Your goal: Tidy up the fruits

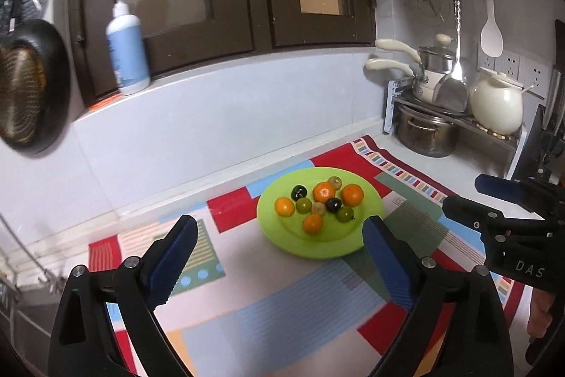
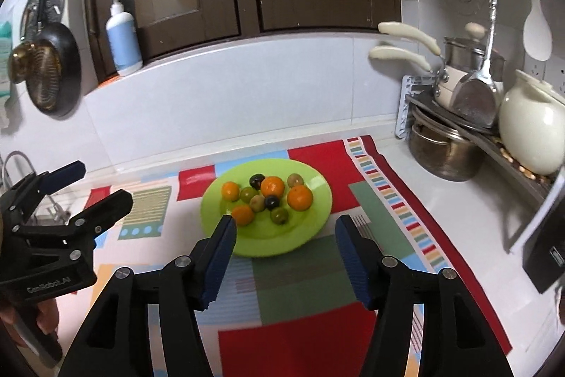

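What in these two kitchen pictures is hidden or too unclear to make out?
- Small green and dark fruits on the lime-green round plate: too small in both views to tell their kind.
- Blue-labelled white pump bottle: label blurred in the left view.
- Steel pot under the grey metal rack: its contents are hidden by the rack in both views.
- Person's hands: cut off by the picture edges.
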A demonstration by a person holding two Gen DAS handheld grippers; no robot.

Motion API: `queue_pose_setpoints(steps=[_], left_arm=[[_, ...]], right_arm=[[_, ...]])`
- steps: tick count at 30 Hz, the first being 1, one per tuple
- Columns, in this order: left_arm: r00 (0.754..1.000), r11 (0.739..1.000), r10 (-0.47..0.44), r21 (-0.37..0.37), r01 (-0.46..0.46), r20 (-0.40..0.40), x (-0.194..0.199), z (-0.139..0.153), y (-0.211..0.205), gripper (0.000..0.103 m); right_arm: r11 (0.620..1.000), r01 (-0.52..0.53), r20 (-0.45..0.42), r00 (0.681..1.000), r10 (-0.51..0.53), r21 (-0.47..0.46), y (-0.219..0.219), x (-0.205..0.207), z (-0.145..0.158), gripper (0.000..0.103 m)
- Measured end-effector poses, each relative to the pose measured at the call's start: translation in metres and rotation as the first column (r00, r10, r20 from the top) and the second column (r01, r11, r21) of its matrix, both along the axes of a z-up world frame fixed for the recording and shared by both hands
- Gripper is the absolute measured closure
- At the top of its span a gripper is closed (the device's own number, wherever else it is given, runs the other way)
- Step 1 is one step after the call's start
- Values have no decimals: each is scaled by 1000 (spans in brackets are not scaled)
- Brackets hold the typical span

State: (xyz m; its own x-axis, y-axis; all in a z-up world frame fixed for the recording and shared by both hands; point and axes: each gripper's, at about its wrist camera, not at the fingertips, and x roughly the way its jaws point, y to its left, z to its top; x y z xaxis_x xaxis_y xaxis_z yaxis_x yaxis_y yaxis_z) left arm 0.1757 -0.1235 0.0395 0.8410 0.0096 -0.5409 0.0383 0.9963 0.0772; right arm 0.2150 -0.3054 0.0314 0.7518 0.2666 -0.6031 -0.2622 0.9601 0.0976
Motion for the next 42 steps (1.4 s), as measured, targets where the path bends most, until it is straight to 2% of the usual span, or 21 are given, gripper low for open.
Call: queue_pose_setpoints(steps=[9, 18, 26, 42], left_arm=[[998, 999, 55, -4, -54, 26, -57, 9, 0, 0], [996, 997, 75, -11, -75, 47, -96, 20, -2, 0], [995, 997, 80, -4, -80, 54, -114, 23, -5, 0], [994, 996, 89, 12, -90, 69, -127, 27, -5, 0]], right_arm=[[1000, -27, 32, 999, 27, -9, -5, -51, 12, 39], [999, -49, 51, 997, 49, -2, -9, -87, 21, 39], [998, -58, 66, 996, 58, -3, -11, -109, 25, 39], [998, -61, 62, 996, 61, -1, -12, -122, 25, 39]])
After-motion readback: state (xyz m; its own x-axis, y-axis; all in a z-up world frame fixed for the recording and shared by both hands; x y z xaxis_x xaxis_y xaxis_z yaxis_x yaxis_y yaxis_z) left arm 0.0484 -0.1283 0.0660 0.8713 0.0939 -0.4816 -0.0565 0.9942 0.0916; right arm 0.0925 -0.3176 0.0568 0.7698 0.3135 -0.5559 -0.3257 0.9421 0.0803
